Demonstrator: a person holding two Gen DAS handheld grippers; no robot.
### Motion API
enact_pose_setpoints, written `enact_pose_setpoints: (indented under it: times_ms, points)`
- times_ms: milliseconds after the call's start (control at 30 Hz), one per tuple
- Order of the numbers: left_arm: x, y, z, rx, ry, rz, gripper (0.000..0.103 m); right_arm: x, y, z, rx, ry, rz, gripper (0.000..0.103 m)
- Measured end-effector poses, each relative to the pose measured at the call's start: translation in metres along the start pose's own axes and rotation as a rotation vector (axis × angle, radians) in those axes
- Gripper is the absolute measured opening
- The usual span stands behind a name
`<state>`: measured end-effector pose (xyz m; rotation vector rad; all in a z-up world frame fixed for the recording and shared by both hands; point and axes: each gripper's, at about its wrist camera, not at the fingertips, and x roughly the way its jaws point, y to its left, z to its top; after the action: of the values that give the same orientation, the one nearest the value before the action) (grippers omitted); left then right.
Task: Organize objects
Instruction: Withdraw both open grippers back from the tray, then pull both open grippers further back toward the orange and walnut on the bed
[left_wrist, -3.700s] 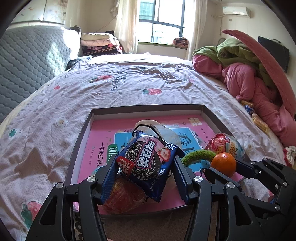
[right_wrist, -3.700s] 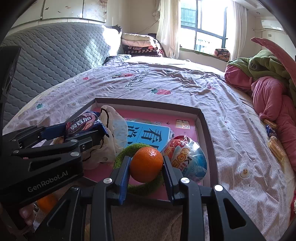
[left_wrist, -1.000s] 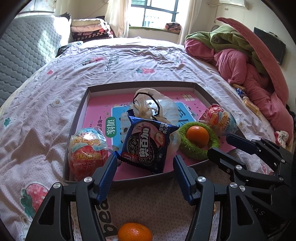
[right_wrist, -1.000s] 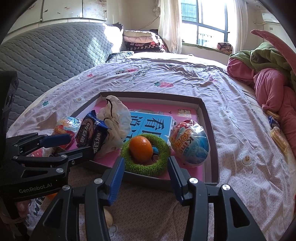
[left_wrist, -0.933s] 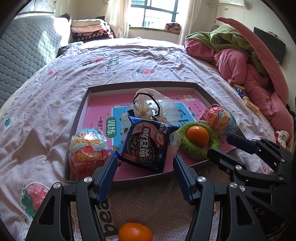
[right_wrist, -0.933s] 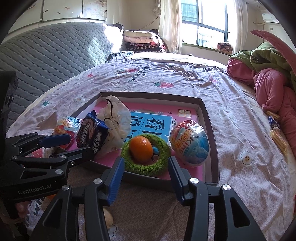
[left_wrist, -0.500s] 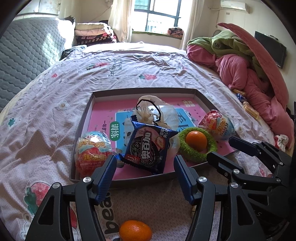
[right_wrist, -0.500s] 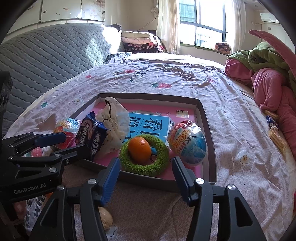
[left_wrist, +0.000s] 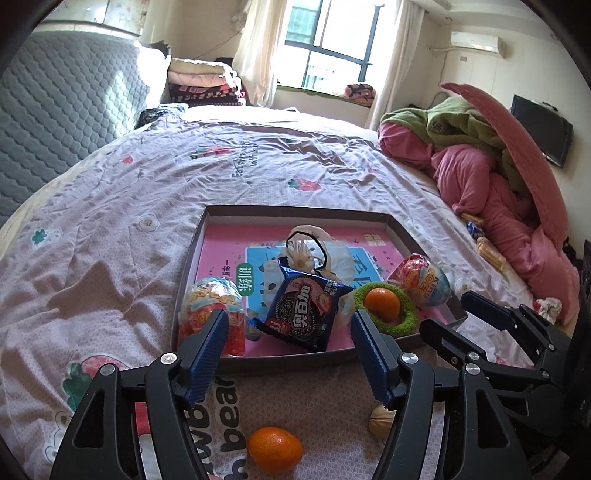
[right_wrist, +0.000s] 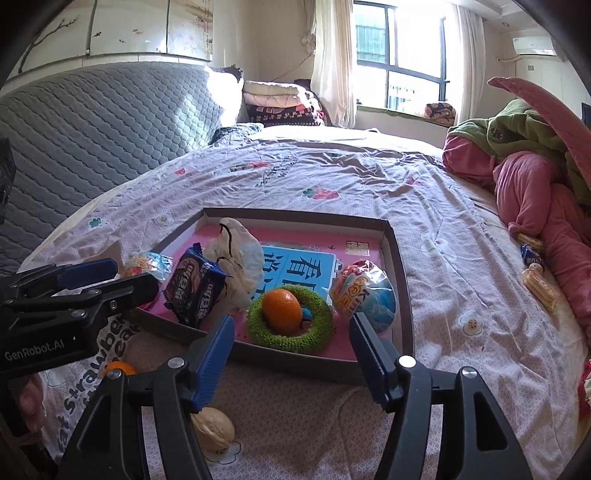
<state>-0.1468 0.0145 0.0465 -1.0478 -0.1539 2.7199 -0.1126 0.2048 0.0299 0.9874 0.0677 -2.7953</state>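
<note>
A shallow box with a pink floor (left_wrist: 295, 212) (right_wrist: 295, 216) lies on the bed. In it a blue cookie packet (left_wrist: 304, 312) (right_wrist: 195, 290) leans on a white plastic bag (left_wrist: 314, 251) (right_wrist: 236, 258), and an orange (left_wrist: 382, 301) (right_wrist: 281, 304) sits inside a green ring (left_wrist: 408, 314) (right_wrist: 317, 332). My left gripper (left_wrist: 289, 325) (right_wrist: 92, 280) hovers before the box's near wall, its jaws opening and holding nothing. My right gripper (right_wrist: 291, 325) (left_wrist: 447, 310) hangs just short of the ring; its jaws are also opening, and its pads touch nothing.
Two foil-wrapped toy eggs lie in the box, one at the left (left_wrist: 210, 302) (right_wrist: 147, 264), one at the right (left_wrist: 424, 280) (right_wrist: 364, 295). On the sheet in front lie a loose orange (left_wrist: 275, 454) (right_wrist: 118, 367) and a walnut (left_wrist: 380, 424) (right_wrist: 214, 430). Pink bedding (left_wrist: 480, 192) is heaped at the right.
Earlier the left gripper held the cookie packet and the right held the orange; both now lie in the box. Over the last second both jaws widened and the left gripper pulled back and up.
</note>
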Motion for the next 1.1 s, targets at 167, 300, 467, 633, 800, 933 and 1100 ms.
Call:
enact_pose_setpoints:
  times_ms: [167,300,467,633,800,933,1100]
  points:
    - [-0.006,0.006,0.000,-0.009,-0.014,0.017,0.072,-0.009,0.004,0.002,0.007,-0.031,0.006,0.067]
    - [-0.014,0.011,-0.001,-0.010,-0.035,0.028,0.074,-0.013,0.004,0.004,0.027,-0.044,0.018,0.068]
    - [-0.023,0.015,-0.003,0.011,-0.056,0.052,0.074,-0.018,0.005,0.004,0.031,-0.048,0.027,0.069]
    - [-0.030,0.019,-0.006,0.007,-0.055,0.047,0.075,-0.025,0.005,0.002,0.028,-0.063,0.037,0.073]
    - [-0.035,0.022,-0.011,0.024,-0.060,0.063,0.075,-0.031,0.008,0.000,0.021,-0.068,0.059,0.074]
    - [-0.035,0.025,-0.013,0.013,-0.051,0.061,0.075,-0.033,0.010,-0.001,0.017,-0.067,0.063,0.076]
    - [-0.037,0.027,-0.016,0.005,-0.048,0.053,0.075,-0.036,0.011,-0.003,0.007,-0.069,0.067,0.077]
